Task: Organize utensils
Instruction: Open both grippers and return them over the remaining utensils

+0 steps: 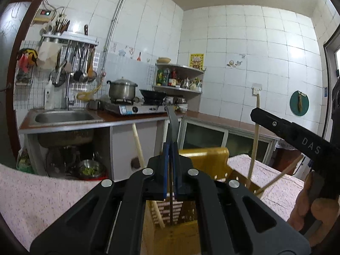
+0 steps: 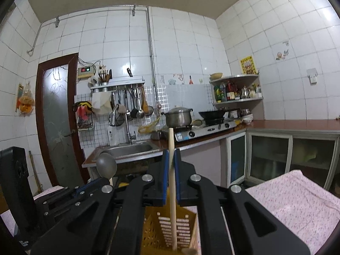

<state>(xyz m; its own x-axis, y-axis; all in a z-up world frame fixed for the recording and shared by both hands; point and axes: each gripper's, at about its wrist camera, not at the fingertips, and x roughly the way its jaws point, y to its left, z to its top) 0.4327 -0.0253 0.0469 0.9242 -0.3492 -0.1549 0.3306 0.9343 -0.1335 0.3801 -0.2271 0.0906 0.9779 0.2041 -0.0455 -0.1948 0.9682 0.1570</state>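
Note:
My left gripper [image 1: 171, 148] is shut on a metal spoon's handle [image 1: 172, 123], held upright over the yellow slotted utensil holder [image 1: 204, 156] below it. The spoon's bowl [image 2: 106, 165] shows at the left of the right wrist view. My right gripper [image 2: 171, 156] is shut on a wooden chopstick [image 2: 171, 148] that reaches down into the yellow holder [image 2: 167, 227]. The right gripper's body [image 1: 297, 136] shows at the right of the left wrist view, with the chopstick [image 1: 256, 131] in it. Two more wooden sticks [image 1: 138, 146] stand in the holder.
The holder stands on a table with a pink patterned cloth [image 2: 297, 199]. Behind are a counter with a steel sink [image 1: 63, 116], a gas stove with a pot [image 1: 122, 89] and a wok [image 1: 153, 94], a corner shelf of bottles [image 1: 176, 78], and hanging utensils [image 1: 80, 68].

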